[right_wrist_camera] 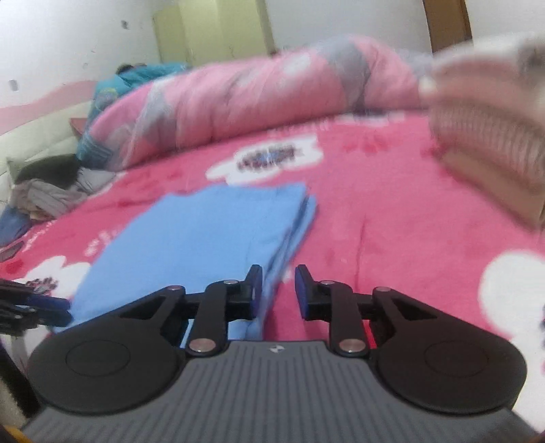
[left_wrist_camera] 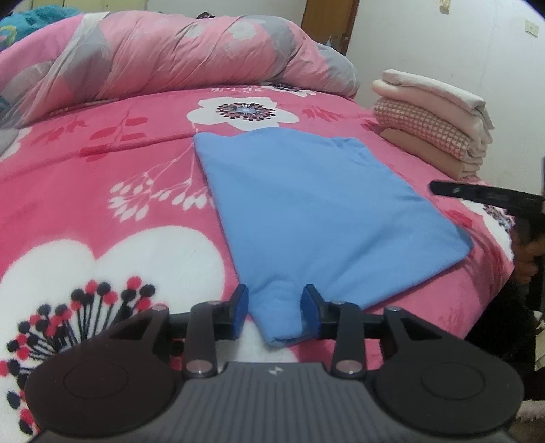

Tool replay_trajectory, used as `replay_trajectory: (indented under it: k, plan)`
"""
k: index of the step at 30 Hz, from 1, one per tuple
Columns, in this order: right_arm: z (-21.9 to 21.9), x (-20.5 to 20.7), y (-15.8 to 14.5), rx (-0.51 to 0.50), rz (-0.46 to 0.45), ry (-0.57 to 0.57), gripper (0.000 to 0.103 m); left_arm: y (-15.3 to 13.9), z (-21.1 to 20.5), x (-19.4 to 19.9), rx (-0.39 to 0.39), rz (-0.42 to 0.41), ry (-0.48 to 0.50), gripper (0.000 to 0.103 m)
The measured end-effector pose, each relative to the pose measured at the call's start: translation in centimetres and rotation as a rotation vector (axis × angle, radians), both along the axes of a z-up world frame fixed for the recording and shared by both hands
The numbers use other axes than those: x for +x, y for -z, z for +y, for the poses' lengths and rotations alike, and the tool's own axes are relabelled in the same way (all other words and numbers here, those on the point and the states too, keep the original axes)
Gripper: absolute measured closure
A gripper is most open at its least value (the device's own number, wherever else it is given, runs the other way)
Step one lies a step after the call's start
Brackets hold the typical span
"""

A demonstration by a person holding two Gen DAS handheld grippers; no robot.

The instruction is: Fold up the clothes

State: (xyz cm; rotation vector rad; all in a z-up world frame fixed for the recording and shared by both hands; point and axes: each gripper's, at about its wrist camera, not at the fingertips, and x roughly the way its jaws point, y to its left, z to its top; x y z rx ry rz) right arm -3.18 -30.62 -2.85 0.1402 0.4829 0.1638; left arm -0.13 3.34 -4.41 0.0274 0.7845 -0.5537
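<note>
A folded light-blue garment (left_wrist_camera: 316, 218) lies flat on the pink flowered blanket (left_wrist_camera: 102, 177). My left gripper (left_wrist_camera: 275, 308) is open, and the garment's near corner lies between its blue pads without being pinched. In the right wrist view, which is blurred, the blue garment (right_wrist_camera: 204, 235) lies left of centre. My right gripper (right_wrist_camera: 278, 289) is open at the garment's right layered edge, with pink blanket (right_wrist_camera: 391, 238) showing between the fingers. The right gripper also shows as a black finger at the right edge of the left wrist view (left_wrist_camera: 477, 196).
A stack of folded pink, checked and cream clothes (left_wrist_camera: 439, 122) sits at the bed's far right edge. A rolled pink-and-grey quilt (left_wrist_camera: 177, 51) lies across the back. A heap of unfolded clothes (right_wrist_camera: 47, 197) lies at the far left. White walls and a wooden door frame (left_wrist_camera: 327, 24) stand behind.
</note>
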Motion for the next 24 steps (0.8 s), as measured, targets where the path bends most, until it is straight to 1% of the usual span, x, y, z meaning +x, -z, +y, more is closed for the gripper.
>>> replay_trajectory:
  k: [2,5,6,7,8,9,10,12,13,15,17,18,20,22,23,24]
  plan:
    - [1.1,-1.6,-0.6,-0.041,-0.046,-0.106,0.084,0.0,0.0,0.0,-0.003,0.000,-0.004,0.067]
    - [2.6,-2.9,0.9,-0.158,-0.008,-0.223,0.087,0.0,0.0,-0.2,-0.002,-0.006,-0.004,0.066]
    - [2.3,-2.9,1.9,-0.197,0.037,-0.209,0.086,-0.1,0.1,-0.2,-0.003,-0.004,-0.001,0.066]
    - [1.8,-3.0,2.8,-0.209,0.068,-0.195,0.086,-0.2,0.2,-0.2,-0.005,-0.001,0.002,0.066]
    - [0.7,-3.5,2.8,-0.141,0.055,-0.179,0.087,-0.6,0.5,-0.2,0.002,0.005,0.004,0.066]
    - [0.3,-3.6,2.2,-0.116,0.057,-0.155,0.089,-1.3,0.9,-0.4,-0.001,-0.015,-0.001,0.066]
    - [0.2,-3.9,1.3,-0.136,0.038,-0.136,0.095,-2.0,1.4,-0.6,-0.006,-0.037,-0.007,0.066]
    - [0.3,-4.2,-0.5,-0.161,-0.020,-0.143,0.095,-3.2,2.2,-0.9,-0.016,-0.080,-0.017,0.066]
    - [0.4,-4.0,-1.0,-0.148,-0.042,-0.153,0.095,-3.7,2.4,-0.8,-0.026,-0.096,-0.017,0.066]
    - [1.3,-3.1,-2.0,-0.134,-0.081,-0.179,0.095,-4.1,1.8,-0.3,-0.046,-0.102,-0.008,0.066]
    - [3.1,-1.2,-2.1,-0.154,-0.099,-0.209,0.095,-3.7,0.1,0.1,-0.030,-0.097,0.028,0.066]
    - [3.7,-0.4,-1.8,-0.167,-0.095,-0.221,0.095,-3.2,-0.9,0.1,-0.016,-0.096,0.050,0.066]
    - [4.8,1.6,-0.9,-0.193,-0.068,-0.243,0.096,-1.5,-2.7,0.3,0.036,-0.056,0.081,0.066]
    - [4.7,3.2,0.7,-0.245,-0.002,-0.228,0.097,-0.6,-2.9,0.2,0.034,-0.052,0.071,0.065]
    - [4.0,3.9,1.7,-0.270,0.041,-0.206,0.103,-0.1,-3.0,0.1,0.032,-0.051,0.065,0.064]
    - [3.3,4.5,2.4,-0.284,0.074,-0.188,0.103,-0.1,-2.8,0.1,0.023,-0.047,0.063,0.064]
